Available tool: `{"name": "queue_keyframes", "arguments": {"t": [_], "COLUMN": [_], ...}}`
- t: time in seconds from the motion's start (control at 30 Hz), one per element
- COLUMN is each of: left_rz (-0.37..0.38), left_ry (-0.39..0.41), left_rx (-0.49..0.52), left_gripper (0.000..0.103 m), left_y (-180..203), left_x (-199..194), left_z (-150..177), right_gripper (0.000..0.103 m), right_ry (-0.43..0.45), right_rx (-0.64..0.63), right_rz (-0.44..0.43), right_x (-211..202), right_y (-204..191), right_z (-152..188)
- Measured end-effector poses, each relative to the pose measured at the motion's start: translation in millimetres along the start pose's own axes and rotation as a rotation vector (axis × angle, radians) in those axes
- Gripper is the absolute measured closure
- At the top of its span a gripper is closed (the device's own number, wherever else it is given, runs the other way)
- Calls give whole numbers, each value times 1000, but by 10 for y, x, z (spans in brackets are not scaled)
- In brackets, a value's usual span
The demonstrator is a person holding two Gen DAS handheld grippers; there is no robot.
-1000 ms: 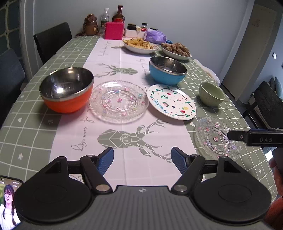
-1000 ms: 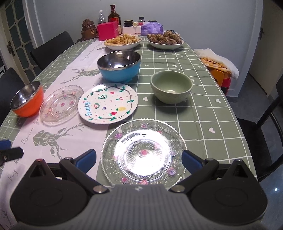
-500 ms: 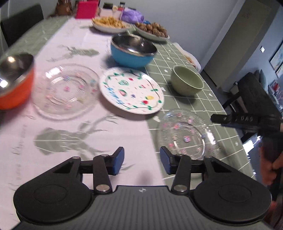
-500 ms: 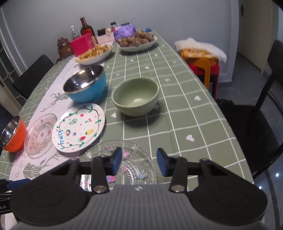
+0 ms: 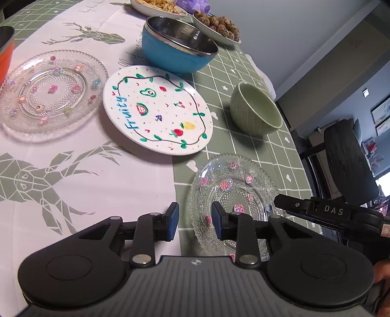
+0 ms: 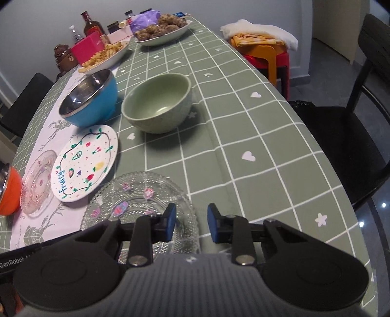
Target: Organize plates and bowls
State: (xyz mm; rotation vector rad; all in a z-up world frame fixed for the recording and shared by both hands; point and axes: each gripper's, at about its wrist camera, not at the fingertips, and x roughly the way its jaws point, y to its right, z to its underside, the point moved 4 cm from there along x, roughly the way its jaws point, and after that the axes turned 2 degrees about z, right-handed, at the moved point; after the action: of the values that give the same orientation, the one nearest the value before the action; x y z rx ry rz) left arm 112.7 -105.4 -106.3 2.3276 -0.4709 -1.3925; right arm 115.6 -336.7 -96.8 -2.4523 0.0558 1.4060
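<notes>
Soft indoor light, fisheye-bent edges

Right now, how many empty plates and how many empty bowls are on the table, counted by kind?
Glass plates: 2 (near one, far one)
Painted white plate: 1
Bowls: 3 (blue, green, orange)
Total: 6

Checked table (image 6: pixel 243 122) (plates (image 5: pixel 158 109), bowls (image 6: pixel 158 102))

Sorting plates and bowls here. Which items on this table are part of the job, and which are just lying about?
Job items: near glass plate, Fruity plate, far glass plate, blue bowl, green bowl, orange bowl.

Lying about: fries dish, dish of brown balls, bottle, pink box, purple bag.
</notes>
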Motion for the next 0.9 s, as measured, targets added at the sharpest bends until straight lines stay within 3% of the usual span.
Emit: {"name": "queue_keyframes", "arguments": {"t": [0.2,0.27,0.53,0.9], "left_rz": [-23,-32,-70,-151], "left_ry": [4,8,11,58], "left_rx": [29,41,40,34], "left_gripper": [89,89,90,90], "left_y": [53,71,82,-294], "left_x": [30,33,-14,-751], "left_z": [26,31,26,89], "right_gripper": [82,90,93,96], "right_ry": [-27,-46,-48,-67], "right_rx": [79,110,119,12], "right_rz": [-27,-59,-79,-245], "right_x": [19,24,-13,-194], "right_y": [100,115,73,-506], "right_z": [56,77,120,354]}}
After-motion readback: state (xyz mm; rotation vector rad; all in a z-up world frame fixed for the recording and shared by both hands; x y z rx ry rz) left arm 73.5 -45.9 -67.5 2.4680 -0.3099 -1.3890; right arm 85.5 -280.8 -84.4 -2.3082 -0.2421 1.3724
